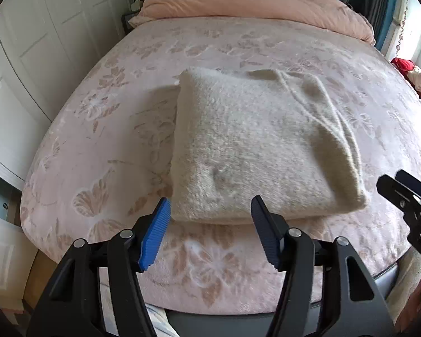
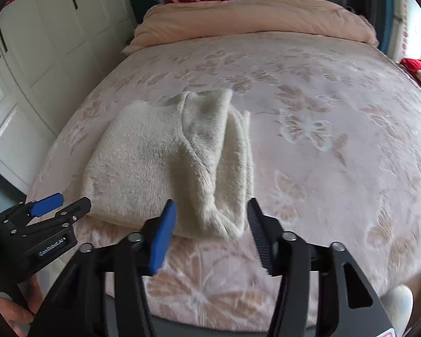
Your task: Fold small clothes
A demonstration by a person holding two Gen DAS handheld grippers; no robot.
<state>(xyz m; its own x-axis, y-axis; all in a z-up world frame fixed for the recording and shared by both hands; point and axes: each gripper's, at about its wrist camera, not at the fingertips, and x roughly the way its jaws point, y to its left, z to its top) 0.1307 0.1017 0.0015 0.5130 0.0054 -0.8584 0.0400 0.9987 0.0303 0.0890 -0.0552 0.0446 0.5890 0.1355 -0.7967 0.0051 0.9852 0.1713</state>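
On the left, the left gripper [image 1: 210, 219] hovers with its blue ribbed pads spread wide and holding nothing, its tips just short of the near left edge of the cream fluffy knitted garment [image 1: 255, 146], which lies folded into a thick rectangle on the pink butterfly-patterned plush blanket [image 1: 103, 129] covering the bed. To the right, the right gripper [image 2: 210, 219] is likewise spread and empty, lined up on the near right corner, where a narrower folded strip of the garment sits a little raised and loose. The main risk, as I judge it, lies there: if the right jaws close on the top strip alone, lifting would peel it away and undo the fold. On the left, jaws that go too deep could pinch the blanket along with the fleece and drag both. Uneven lifting between the two would skew the stack, and the soft pile may slip from a shallow bite. Far off lies a peach bunched duvet [image 1: 249, 2].
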